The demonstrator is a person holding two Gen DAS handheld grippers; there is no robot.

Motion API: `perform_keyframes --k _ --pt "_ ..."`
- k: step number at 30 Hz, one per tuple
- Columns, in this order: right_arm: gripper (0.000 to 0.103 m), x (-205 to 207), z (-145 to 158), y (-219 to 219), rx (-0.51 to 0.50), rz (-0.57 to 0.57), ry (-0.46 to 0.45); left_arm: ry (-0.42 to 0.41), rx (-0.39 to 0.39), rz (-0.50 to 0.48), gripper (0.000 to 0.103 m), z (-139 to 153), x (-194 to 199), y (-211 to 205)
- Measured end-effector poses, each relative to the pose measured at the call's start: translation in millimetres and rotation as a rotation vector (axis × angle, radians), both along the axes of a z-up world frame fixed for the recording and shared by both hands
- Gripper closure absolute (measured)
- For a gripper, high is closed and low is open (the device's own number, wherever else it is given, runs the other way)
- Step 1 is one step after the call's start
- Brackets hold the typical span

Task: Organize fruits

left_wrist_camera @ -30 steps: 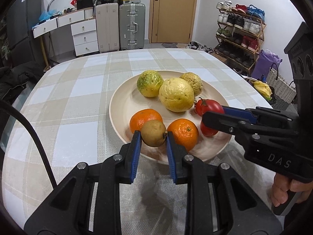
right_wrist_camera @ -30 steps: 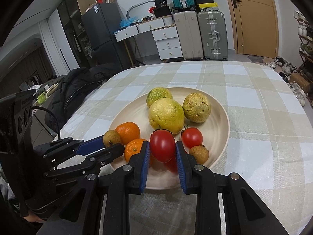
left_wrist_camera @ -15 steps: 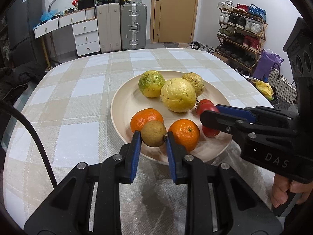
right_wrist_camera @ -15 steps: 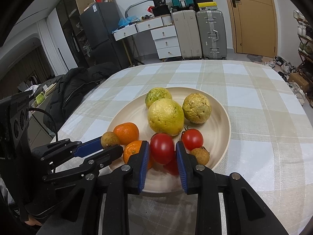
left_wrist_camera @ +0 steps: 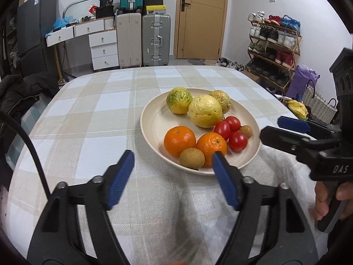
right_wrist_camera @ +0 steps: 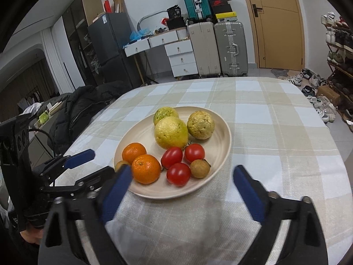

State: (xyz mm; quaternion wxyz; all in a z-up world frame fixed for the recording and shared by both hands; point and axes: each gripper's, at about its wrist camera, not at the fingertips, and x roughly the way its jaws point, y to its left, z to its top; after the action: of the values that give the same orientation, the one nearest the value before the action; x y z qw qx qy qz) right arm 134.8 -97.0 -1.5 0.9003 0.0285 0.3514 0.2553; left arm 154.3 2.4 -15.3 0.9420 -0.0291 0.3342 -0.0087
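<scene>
A beige plate (left_wrist_camera: 152, 119) (right_wrist_camera: 225, 132) holds three yellow-green fruits, two oranges (left_wrist_camera: 179, 141), three tomatoes and two small brown fruits. One brown fruit (left_wrist_camera: 191, 158) lies at the near rim, in the gap of my left gripper (left_wrist_camera: 172, 155) (right_wrist_camera: 101, 162), whose jaws are opening; no pad touches it. A red tomato (right_wrist_camera: 178, 174) (left_wrist_camera: 237, 141) rests on the plate in the wide gap of my right gripper (right_wrist_camera: 182, 170) (left_wrist_camera: 271, 127), which is opening too and holds nothing.
The plate stands on a round table under a checked cloth (left_wrist_camera: 99, 119). A dark coat (right_wrist_camera: 83, 106) lies off the table's left side. Suitcases (left_wrist_camera: 155, 39), drawers, a door and a shoe rack (left_wrist_camera: 273, 50) stand behind. A hand (left_wrist_camera: 326, 201) grips the right gripper's handle.
Both grippers opened. The left let go of the brown fruit and the right let go of the tomato; both fruits now lie on the plate. Both grippers drew back a little.
</scene>
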Motion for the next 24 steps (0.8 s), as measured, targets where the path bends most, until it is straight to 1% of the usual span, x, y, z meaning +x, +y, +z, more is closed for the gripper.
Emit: perform_keyframes --k 1,3,5,6,7,10,17,21,24 --pt "0.002 -2 1 -3 0.006 -0.005 -0.009 -0.012 -0.004 0.006 0.018 2 -5 1" --pt "0.0 -9 5 -9 0.027 -0.004 -0.031 -0.036 -0.016 0.009 0.018 6 -15 3" --pt "0.0 -17 8 -13 0.041 0.006 -0.054 -0.053 -0.024 0.007 0.012 10 -24 5" --pt "0.0 -21 9 -15 0.035 0.007 -0.071 -0.064 -0.024 0.01 0.004 12 -29 5" --pt "0.0 -24 10 -15 0.025 0.01 -0.083 -0.082 -0.022 0.015 0.001 14 -35 5" --pt "0.0 -32 10 -14 -0.003 0.025 -0.105 -0.126 -0.021 0.025 0.001 20 -48 5" --pt "0.0 -46 8 -15 -0.015 0.032 -0.174 -0.146 -0.003 0.04 0.001 22 -65 0" --pt "0.0 -56 12 -15 -0.024 0.035 -0.236 -0.162 0.0 0.026 0.001 24 -69 -1" --pt "0.0 -60 12 -14 -0.028 0.037 -0.258 -0.168 0.0 0.024 0.001 26 -71 -1"
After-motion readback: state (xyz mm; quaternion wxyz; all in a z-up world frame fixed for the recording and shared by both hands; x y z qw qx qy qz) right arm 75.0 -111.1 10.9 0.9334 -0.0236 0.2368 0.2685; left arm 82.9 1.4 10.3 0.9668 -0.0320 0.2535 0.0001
